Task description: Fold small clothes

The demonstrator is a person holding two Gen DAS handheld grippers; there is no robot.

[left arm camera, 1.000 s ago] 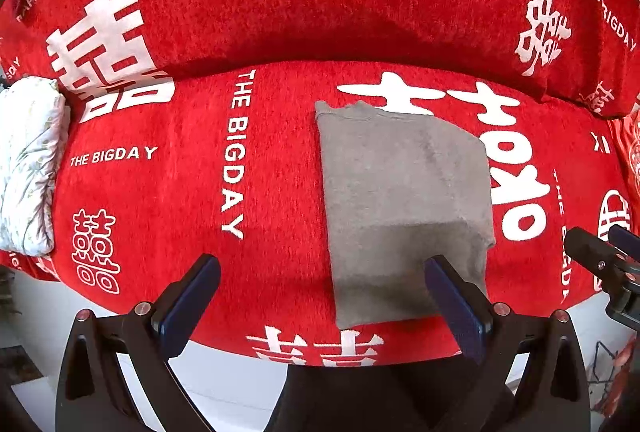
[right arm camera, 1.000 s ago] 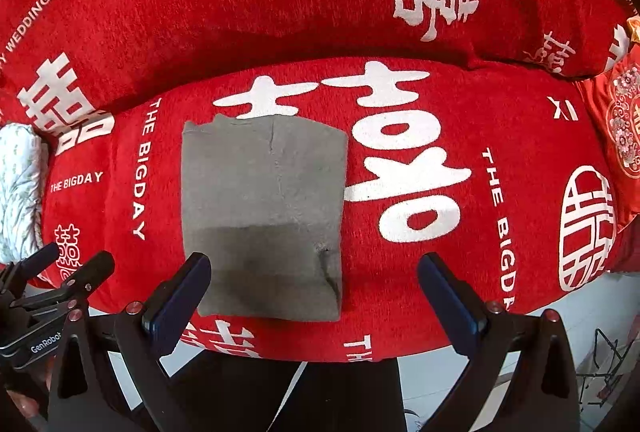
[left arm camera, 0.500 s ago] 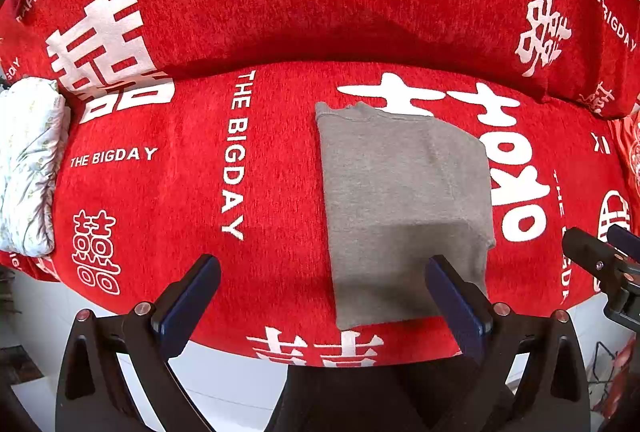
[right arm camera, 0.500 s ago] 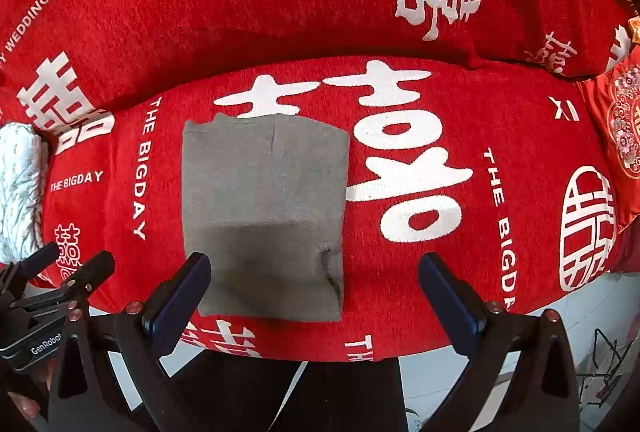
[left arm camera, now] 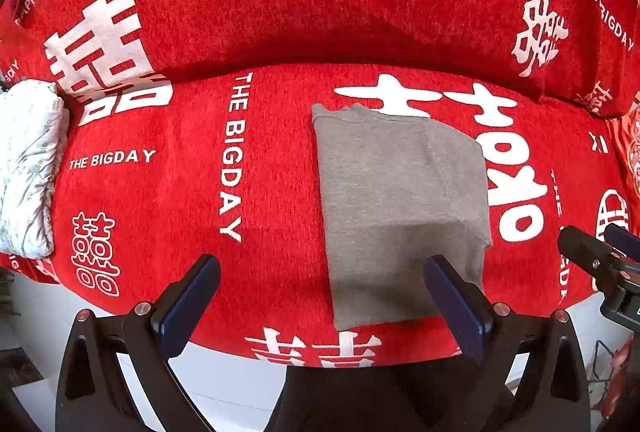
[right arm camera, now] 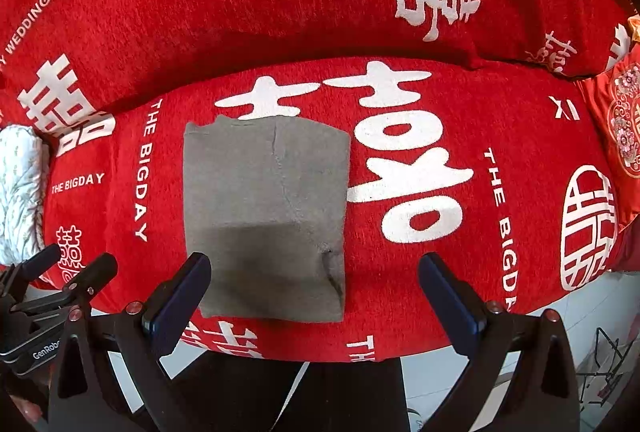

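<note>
Almost nothing has changed in the last second: the grey folded garment (left arm camera: 402, 216) lies in the same place, right of centre in the left wrist view and left of centre in the right wrist view, on the red wedding-print sofa cover (left arm camera: 168, 199). Both the left gripper (left arm camera: 322, 290) and the right gripper (right arm camera: 314, 288) hover with jaws spread wide, holding nothing. I judge the fold is finished or paused. The garment's long axis runs from frame bottom to top, its uneven edge pointing up toward the backrest.
</note>
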